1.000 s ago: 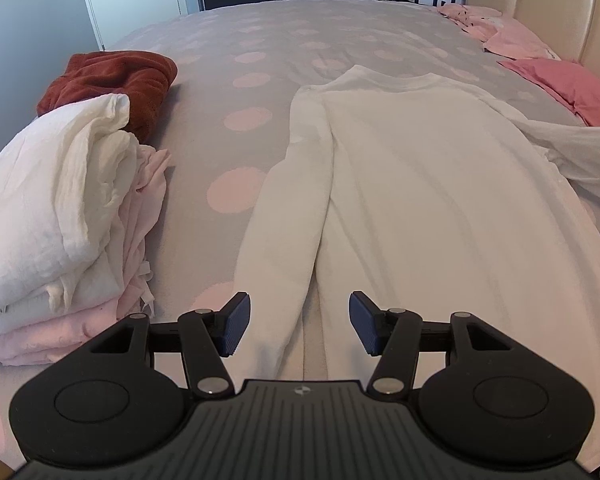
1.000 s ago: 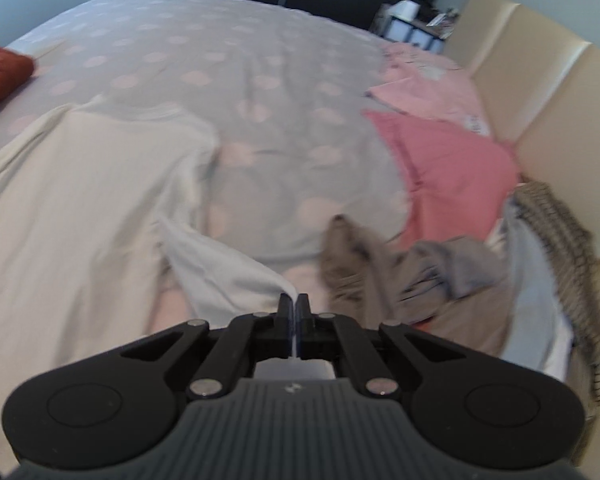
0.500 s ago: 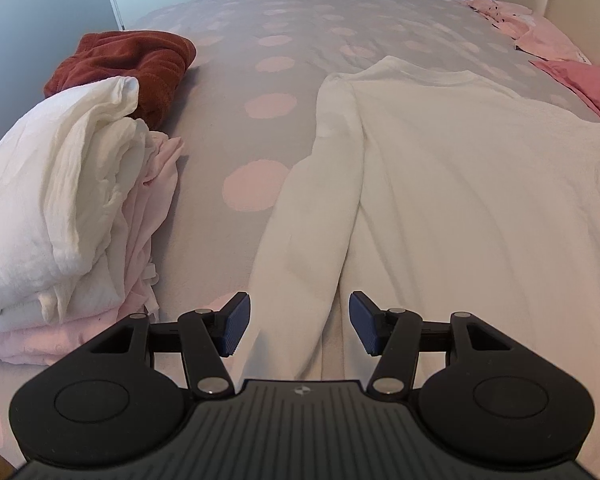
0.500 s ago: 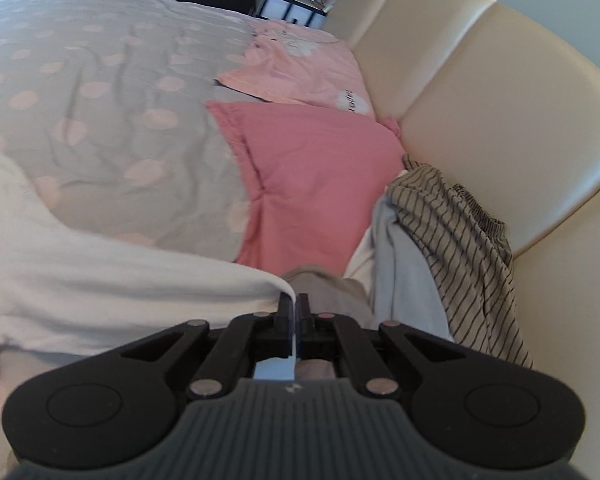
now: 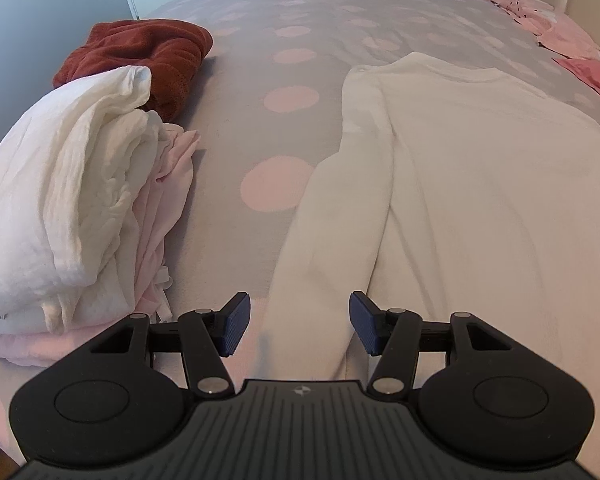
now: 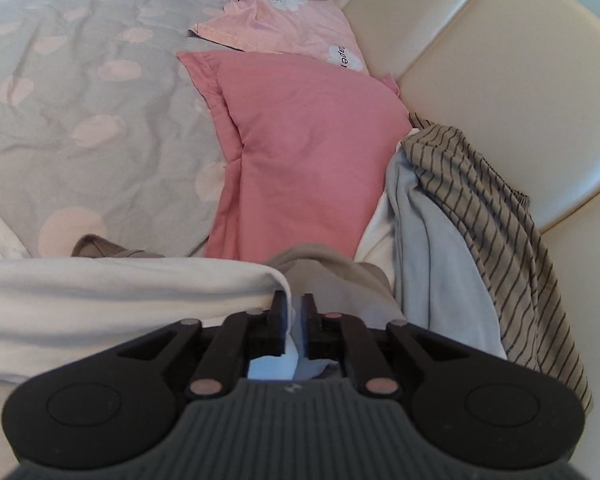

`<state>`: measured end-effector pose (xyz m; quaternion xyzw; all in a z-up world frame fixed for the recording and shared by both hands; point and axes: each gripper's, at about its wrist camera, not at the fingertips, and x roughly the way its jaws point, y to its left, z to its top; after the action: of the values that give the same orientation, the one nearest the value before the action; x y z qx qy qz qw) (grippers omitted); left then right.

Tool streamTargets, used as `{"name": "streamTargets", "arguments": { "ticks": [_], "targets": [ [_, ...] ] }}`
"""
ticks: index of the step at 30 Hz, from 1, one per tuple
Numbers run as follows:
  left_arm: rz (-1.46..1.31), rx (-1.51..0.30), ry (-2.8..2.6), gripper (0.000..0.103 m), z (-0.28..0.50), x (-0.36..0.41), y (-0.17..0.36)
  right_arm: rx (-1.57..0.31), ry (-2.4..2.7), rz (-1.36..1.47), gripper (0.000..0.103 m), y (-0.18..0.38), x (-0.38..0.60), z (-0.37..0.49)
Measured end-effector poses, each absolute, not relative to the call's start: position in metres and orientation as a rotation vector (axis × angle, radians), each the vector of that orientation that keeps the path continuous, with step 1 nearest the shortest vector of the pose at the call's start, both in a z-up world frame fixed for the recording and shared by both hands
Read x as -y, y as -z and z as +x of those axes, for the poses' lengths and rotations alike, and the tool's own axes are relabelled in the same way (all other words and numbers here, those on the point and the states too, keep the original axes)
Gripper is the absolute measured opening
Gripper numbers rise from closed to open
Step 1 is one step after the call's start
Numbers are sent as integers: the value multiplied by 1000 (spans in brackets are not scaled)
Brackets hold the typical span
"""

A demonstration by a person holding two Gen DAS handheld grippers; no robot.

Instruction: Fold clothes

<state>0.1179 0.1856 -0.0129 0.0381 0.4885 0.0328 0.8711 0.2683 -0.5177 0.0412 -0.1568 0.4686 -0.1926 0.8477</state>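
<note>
Now the right gripper point(image 6: 294, 314) has just been opening around the sleeve point(image 6: 120, 292).

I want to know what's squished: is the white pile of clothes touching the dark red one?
Touching. In the left wrist view, the white pile leans right against the dark red clothes, with no blanket showing between them.

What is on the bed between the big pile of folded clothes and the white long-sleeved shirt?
Nothing but bedspread. In the left wrist view, only the grey cover with pink dots shows between the folded pile and the white shirt.
</note>
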Motion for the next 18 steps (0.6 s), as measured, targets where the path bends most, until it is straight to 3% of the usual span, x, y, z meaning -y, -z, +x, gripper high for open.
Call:
{"name": "streamTargets", "arguments": {
  "ticks": [1, 3, 11, 18],
  "targets": [
    [82, -1022, -65, 53, 117, -185, 13, -979, 403, -323, 30, -44, 518, 264],
    [93, -1026, -52, 53, 115, -184, 13, -948, 395, -311, 45, -52, 516, 252],
    [123, -1023, -4, 53, 96, -184, 18, -824, 266, -159, 45, -93, 480, 178],
    [229, -1056, 15, 53, 86, -178, 34, -751, 15, 10, 54, -111, 397, 87]
  ]
}}
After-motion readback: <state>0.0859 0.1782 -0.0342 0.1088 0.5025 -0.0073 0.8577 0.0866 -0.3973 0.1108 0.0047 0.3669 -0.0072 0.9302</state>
